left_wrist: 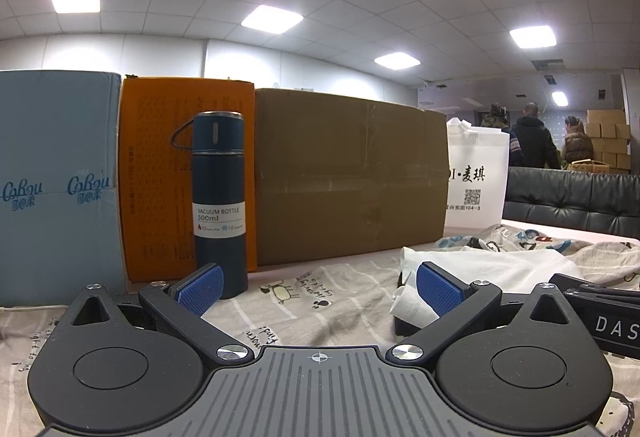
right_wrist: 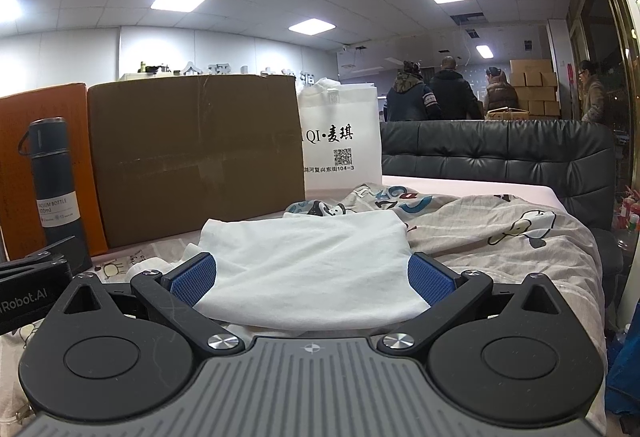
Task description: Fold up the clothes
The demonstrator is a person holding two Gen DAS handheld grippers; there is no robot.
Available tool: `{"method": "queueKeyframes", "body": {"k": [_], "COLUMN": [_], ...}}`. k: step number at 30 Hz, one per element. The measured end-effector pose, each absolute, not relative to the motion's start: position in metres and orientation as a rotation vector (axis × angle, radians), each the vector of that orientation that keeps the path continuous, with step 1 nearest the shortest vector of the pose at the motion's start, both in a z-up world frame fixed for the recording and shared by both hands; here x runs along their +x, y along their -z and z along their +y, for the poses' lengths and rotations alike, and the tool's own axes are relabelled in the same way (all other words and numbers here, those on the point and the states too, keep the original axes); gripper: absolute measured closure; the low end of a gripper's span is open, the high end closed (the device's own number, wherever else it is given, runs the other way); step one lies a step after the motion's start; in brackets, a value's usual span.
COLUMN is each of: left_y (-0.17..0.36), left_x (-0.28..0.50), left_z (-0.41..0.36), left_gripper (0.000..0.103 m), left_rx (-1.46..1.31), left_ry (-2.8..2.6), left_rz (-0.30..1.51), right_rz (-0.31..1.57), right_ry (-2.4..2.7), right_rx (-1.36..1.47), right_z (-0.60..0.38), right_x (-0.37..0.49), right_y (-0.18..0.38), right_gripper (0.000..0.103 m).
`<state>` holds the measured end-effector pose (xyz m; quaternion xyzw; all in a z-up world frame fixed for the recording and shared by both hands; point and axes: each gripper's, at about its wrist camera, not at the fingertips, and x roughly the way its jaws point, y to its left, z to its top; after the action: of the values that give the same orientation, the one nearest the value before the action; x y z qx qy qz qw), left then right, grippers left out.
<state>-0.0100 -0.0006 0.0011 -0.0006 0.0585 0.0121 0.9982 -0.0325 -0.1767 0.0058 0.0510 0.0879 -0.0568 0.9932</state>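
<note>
A white garment [right_wrist: 308, 261] lies folded on the cartoon-print sheet [right_wrist: 520, 237], right in front of my right gripper [right_wrist: 312, 277]. That gripper is open, with its blue pads [right_wrist: 194, 279] on either side of the garment's near edge. In the left wrist view the same white garment [left_wrist: 492, 265] lies to the right. My left gripper [left_wrist: 320, 285] is open and empty above the sheet [left_wrist: 320, 301], and its right pad [left_wrist: 438, 287] is close to the garment's left edge. The right gripper's body [left_wrist: 600, 313] shows at the far right.
A dark blue vacuum bottle [left_wrist: 218, 201] stands just beyond my left pad. Behind it stand a light blue box [left_wrist: 56, 177], an orange box [left_wrist: 160, 157], a brown cardboard box [left_wrist: 348, 177] and a white bag [left_wrist: 476, 177]. A dark sofa back [right_wrist: 500, 153] and people are beyond.
</note>
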Motion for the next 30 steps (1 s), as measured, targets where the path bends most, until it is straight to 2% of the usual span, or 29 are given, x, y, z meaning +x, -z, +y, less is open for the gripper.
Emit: {"method": "queueKeyframes", "body": {"k": [15,30], "left_y": [-0.002,-0.003], "left_x": [-0.024,-0.022], "left_z": [0.004,0.007], "left_gripper": [0.0,0.0], "left_rx": [-0.036,-0.051], "left_ry": [-0.01,-0.006], "left_rz": [0.051,0.061], "right_rz": [0.166,0.172], "right_ry": [0.143,0.15], "right_rx": [0.083,0.066], "right_z": [-0.174,-0.171], "right_x": [-0.035,-0.034], "right_y": [-0.006,-0.006], "right_gripper": [0.0,0.0]}}
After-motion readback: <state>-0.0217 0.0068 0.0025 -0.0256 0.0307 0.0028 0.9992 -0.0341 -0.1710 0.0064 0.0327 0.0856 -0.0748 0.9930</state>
